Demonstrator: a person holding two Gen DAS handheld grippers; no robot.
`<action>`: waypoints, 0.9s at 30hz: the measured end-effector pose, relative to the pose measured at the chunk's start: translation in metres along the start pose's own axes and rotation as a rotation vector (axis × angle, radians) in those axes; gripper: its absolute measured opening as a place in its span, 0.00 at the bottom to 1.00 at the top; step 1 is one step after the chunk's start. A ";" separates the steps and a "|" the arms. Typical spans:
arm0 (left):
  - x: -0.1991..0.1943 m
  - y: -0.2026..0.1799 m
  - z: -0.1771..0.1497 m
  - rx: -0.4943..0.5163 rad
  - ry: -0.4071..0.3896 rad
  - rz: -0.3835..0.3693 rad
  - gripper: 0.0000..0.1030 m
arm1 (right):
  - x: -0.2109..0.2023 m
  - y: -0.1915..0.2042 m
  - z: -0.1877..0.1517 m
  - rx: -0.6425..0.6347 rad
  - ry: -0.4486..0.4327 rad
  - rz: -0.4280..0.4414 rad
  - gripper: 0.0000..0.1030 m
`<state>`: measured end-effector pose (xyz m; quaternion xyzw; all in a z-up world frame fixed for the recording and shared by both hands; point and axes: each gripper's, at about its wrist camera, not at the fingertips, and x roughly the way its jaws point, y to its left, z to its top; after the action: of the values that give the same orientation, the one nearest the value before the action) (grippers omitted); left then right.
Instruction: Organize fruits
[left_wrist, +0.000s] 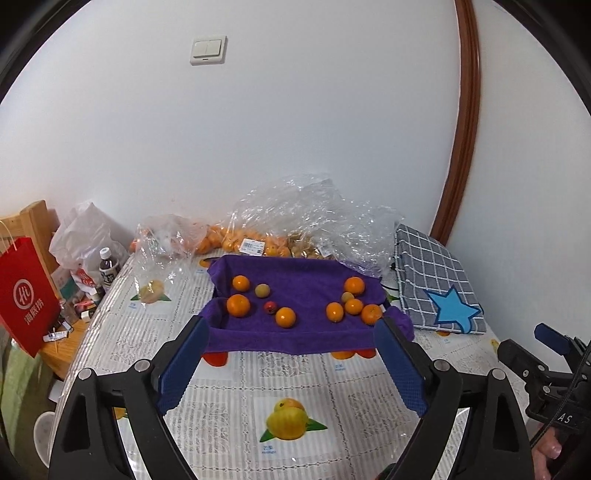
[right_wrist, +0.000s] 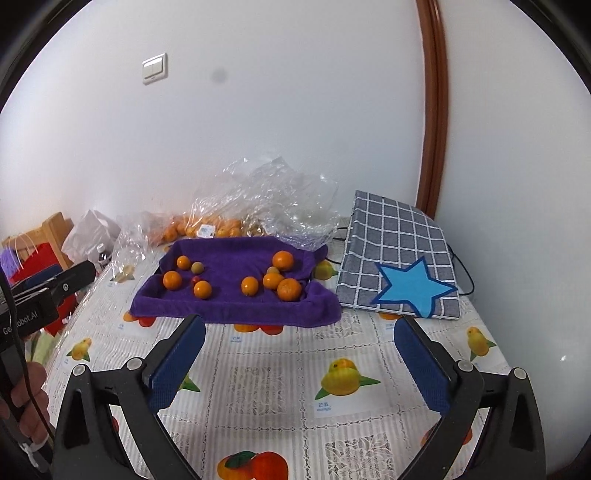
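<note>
A purple towel-lined tray sits mid-table. On it lie several oranges, such as one at the left and one at the right, two small pale green-yellow fruits and one small red fruit. My left gripper is open and empty, in front of the tray's near edge. My right gripper is open and empty, in front of the tray's right end. Each gripper's body shows at the edge of the other's view.
Clear plastic bags holding more oranges lie behind the tray against the wall. A checked grey cloth with a blue star lies right of the tray. A red paper bag and bottles stand off the table's left edge.
</note>
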<state>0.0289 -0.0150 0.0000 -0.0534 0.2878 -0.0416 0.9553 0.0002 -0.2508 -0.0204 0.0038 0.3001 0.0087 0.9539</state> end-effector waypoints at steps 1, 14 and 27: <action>-0.001 -0.001 0.000 -0.001 -0.001 -0.004 0.88 | -0.002 -0.001 -0.001 0.000 -0.002 -0.002 0.98; -0.003 -0.010 -0.003 0.011 -0.005 -0.006 0.88 | -0.005 -0.007 -0.001 -0.002 0.007 -0.035 0.98; 0.002 -0.007 -0.005 0.004 0.004 -0.016 0.88 | -0.002 0.001 -0.001 -0.030 0.012 -0.055 0.98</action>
<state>0.0275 -0.0225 -0.0038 -0.0536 0.2893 -0.0501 0.9544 -0.0018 -0.2502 -0.0206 -0.0187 0.3054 -0.0132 0.9519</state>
